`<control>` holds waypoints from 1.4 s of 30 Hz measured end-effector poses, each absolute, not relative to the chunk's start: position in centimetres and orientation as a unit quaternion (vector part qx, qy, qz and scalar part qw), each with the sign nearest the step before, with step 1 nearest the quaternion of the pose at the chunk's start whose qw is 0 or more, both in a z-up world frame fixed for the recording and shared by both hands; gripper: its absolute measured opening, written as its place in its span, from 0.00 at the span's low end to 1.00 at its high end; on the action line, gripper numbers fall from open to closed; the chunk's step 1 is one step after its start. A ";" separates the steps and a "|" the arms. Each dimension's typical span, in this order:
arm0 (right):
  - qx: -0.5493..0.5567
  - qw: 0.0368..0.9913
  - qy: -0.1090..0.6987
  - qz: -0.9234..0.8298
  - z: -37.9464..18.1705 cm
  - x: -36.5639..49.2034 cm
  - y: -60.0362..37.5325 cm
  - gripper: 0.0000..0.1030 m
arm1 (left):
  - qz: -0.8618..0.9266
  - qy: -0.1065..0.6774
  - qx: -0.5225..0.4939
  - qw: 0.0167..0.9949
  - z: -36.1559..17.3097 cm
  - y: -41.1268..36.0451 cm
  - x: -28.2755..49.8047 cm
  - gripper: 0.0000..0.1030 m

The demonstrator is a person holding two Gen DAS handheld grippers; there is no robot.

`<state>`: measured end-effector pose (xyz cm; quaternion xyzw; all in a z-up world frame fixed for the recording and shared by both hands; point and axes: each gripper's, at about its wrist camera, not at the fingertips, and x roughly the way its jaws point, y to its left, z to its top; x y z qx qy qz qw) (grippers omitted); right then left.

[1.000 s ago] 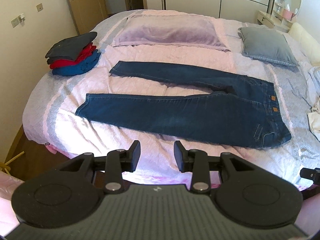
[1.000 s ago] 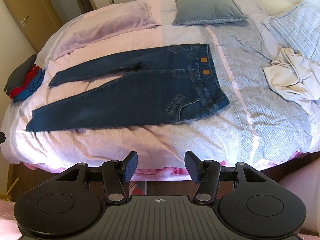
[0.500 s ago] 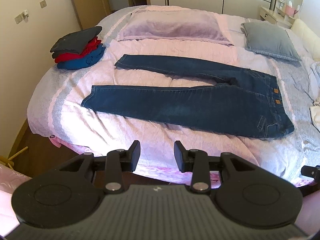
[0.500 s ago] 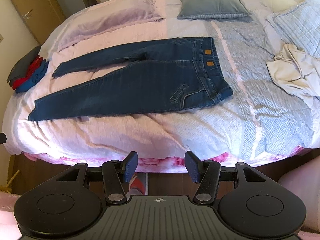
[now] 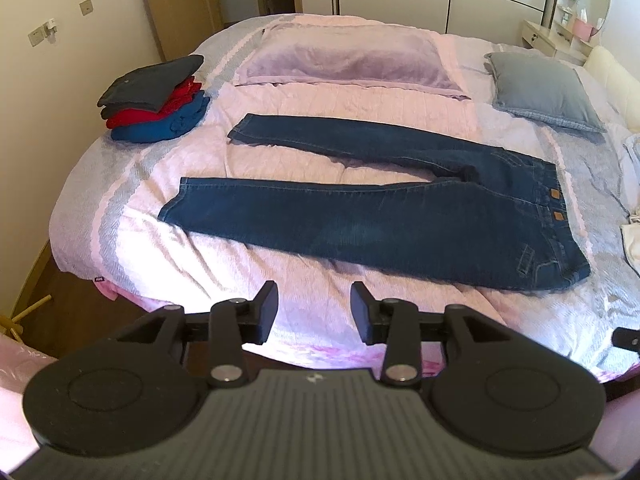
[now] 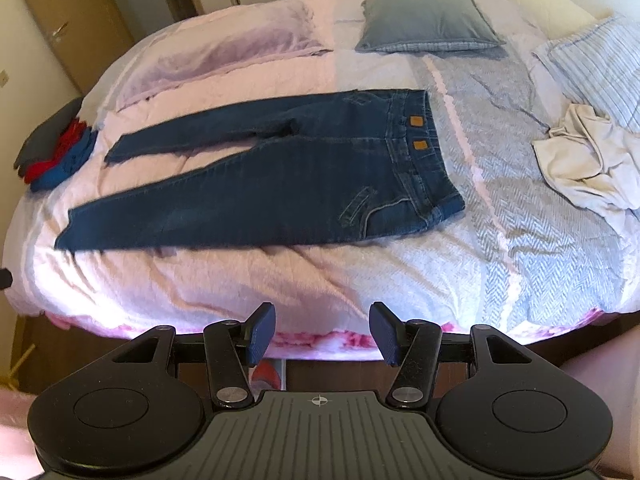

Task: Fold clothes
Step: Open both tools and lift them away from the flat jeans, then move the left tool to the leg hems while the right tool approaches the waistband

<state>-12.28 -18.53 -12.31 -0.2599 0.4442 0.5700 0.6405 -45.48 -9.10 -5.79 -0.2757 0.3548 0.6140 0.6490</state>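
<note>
Left wrist view: left gripper [image 5: 314,312] held wide open, empty, off near edge of bed [image 5: 320,280]; bare quilt strip seen between edge and jeans [image 5: 380,220]. Right gripper [image 6: 322,334] likewise spread, empty. Jeans laid flat mid-bed, legs parted, waistband rightward, unfolded

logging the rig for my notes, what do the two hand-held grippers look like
Both look alike: matte black. The left hand-held gripper and right hand-held gripper each have two flat dark-blue ribbed pads on black linkage arms with silver pivot screws, round discs either side, and a ribbed grey centre plate.
</note>
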 end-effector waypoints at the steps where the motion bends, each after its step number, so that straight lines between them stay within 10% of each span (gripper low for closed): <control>1: -0.256 0.643 0.446 0.567 -12.4 -12.0 -18.1 0.54 | 0.614 0.354 -0.276 0.649 -5.9 -8.4 -45.5 0.35; 29: -0.083 0.717 0.499 0.480 -14.5 -4.8 2.9 0.54 | 0.519 0.368 -0.253 0.729 -9.4 26.5 -43.5 0.37; 42: -0.197 0.650 0.444 0.585 -20.4 4.0 15.4 0.54 | 0.422 0.412 -0.221 0.777 -18.2 36.6 -38.8 0.37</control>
